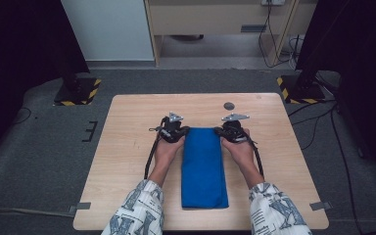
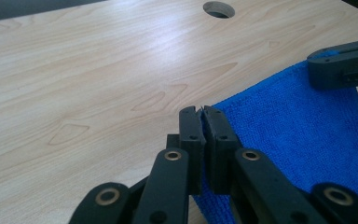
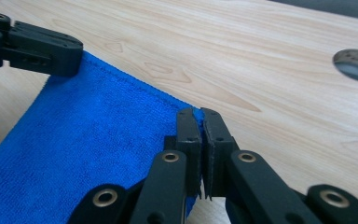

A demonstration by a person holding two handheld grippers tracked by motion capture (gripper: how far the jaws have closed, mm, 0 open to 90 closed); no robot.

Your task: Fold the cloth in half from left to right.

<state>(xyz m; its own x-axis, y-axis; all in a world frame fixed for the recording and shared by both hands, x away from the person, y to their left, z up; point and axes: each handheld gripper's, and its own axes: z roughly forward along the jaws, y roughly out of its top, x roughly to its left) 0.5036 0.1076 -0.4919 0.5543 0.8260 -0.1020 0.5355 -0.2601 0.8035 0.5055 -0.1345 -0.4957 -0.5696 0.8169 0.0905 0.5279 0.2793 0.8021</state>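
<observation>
A folded blue cloth (image 1: 204, 166) lies lengthwise down the middle of the table (image 1: 127, 147), its far edge nearest the far side. The left gripper (image 2: 202, 111) and right gripper (image 3: 196, 113) each have their jaws pinched fully together on one far corner (a two-point hold keeps that edge taut), probably for lifting and folding toward the near edge.

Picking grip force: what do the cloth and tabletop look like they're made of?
Cloth: blue microfibre or terry by the look, matte, with a fine looped nap and a stitched edge. Tabletop: light wood-grain board, probably laminate, smooth with a soft sheen.
</observation>
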